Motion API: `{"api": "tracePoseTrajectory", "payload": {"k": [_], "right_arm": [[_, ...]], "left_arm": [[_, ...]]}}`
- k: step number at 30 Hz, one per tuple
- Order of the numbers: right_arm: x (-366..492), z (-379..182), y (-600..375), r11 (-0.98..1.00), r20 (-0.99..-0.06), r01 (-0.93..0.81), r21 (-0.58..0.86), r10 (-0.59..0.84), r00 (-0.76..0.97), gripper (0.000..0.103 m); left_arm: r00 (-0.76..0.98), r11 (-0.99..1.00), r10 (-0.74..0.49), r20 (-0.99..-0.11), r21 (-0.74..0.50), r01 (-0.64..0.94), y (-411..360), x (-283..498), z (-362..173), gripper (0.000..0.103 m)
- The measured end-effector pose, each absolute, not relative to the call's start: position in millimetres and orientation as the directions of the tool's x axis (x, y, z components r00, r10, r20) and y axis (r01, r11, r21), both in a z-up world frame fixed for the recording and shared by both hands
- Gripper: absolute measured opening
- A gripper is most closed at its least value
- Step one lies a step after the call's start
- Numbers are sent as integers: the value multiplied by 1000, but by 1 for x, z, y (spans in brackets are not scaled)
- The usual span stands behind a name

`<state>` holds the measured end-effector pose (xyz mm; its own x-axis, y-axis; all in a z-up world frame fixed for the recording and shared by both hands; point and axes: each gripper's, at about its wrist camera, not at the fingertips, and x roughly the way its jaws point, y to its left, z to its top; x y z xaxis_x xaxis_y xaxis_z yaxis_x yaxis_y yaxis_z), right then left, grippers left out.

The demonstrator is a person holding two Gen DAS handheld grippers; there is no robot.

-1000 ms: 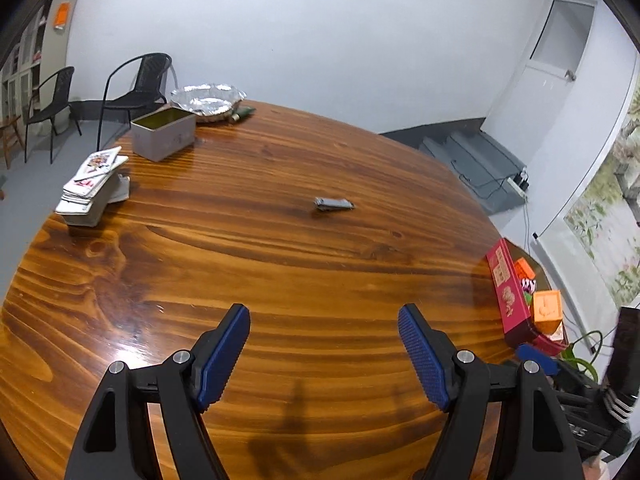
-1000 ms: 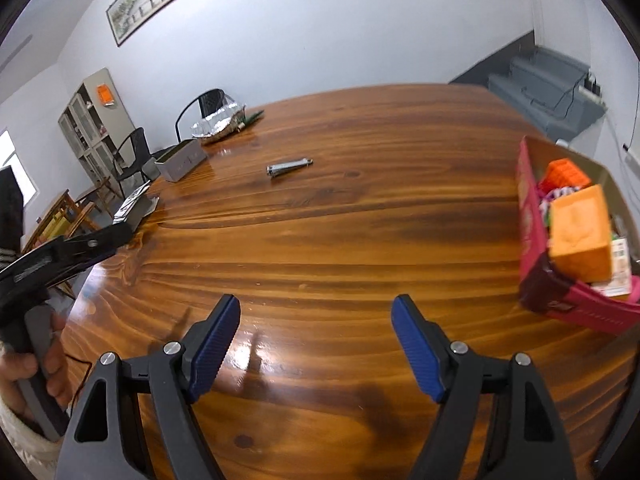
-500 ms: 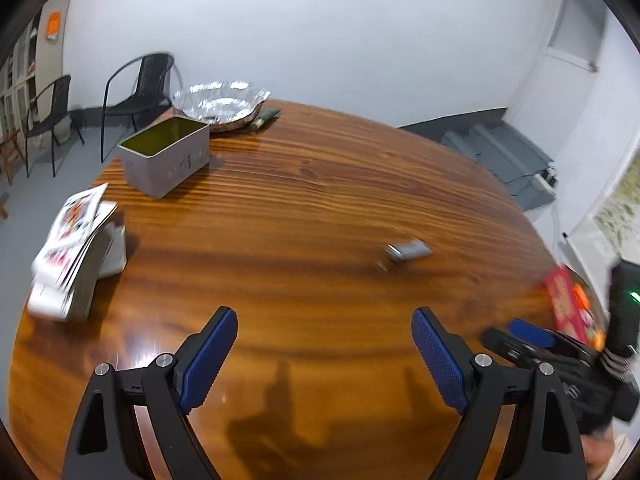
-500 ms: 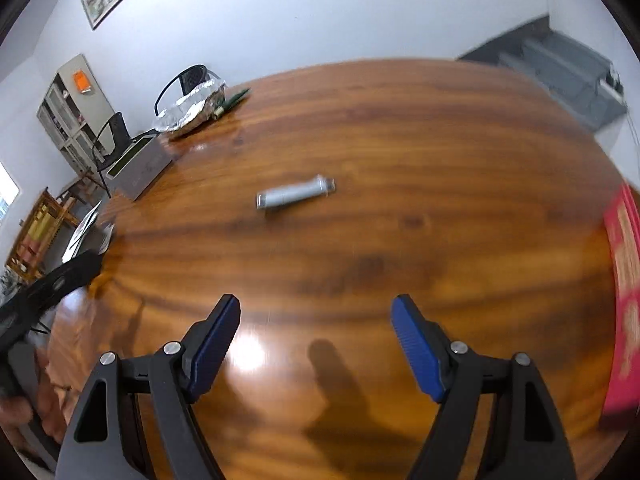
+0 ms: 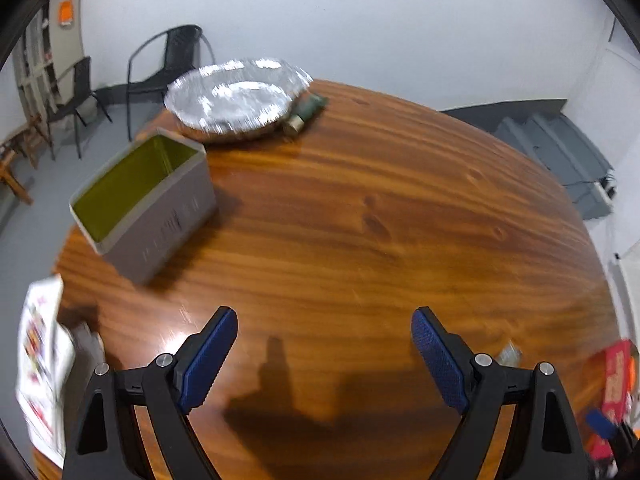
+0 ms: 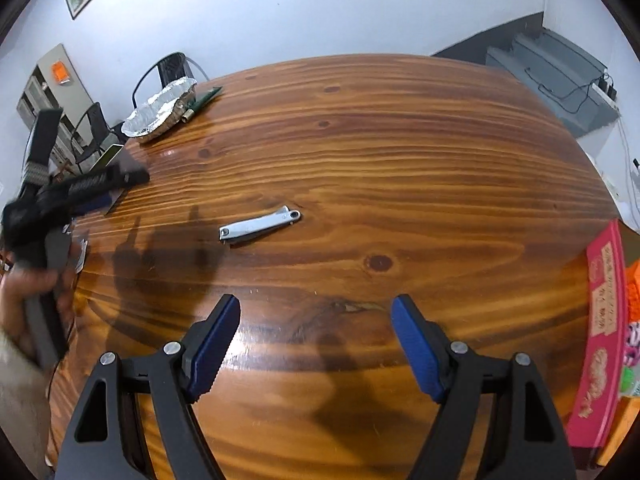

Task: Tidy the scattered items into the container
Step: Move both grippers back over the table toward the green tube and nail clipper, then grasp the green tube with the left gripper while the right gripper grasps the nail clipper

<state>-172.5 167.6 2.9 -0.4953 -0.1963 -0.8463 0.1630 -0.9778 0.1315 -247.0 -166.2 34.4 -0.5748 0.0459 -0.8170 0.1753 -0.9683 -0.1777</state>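
Nail clipper (image 6: 259,227): small, stiff, slick metal, lying flat; best pinched across its narrow middle. Right gripper (image 6: 316,344) wide open, empty; left gripper (image 5: 325,354) likewise.

**Nail clipper lies ahead of the open right gripper**

The right gripper (image 6: 316,344) hangs over the wooden table (image 6: 400,152), its blue pads wide apart with nothing between them. A silver nail clipper (image 6: 259,225) lies flat at about 11 o'clock from it, apart from the pads. At 9 o'clock a hand (image 6: 24,296) holds the left gripper (image 6: 100,188). A foil tray (image 6: 160,110) sits at the 10 o'clock rim, and a pink box (image 6: 600,340) at 3 o'clock.
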Motion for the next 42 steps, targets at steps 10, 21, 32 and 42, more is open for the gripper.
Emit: {"api": "tracePoseTrajectory", "payload": {"k": [10, 21, 32, 42], "right_arm": [[-172, 10, 181, -991, -873, 93, 95, -128, -471, 81], [-183, -2, 197, -994, -872, 54, 95, -109, -478, 81], [-203, -27, 206, -994, -889, 44, 101, -110, -445, 81], [-211, -39, 209, -994, -896, 41, 100, -108, -431, 81]], "left_arm": [[-607, -981, -139, -783, 25, 193, -171, -327, 28, 90], [-606, -982, -145, -782, 39, 185, -187, -404, 8, 90], [-623, -983, -171, -763, 95, 154, -188, -455, 6, 90], [-598, -985, -174, -782, 150, 91, -178, -491, -9, 90]]}}
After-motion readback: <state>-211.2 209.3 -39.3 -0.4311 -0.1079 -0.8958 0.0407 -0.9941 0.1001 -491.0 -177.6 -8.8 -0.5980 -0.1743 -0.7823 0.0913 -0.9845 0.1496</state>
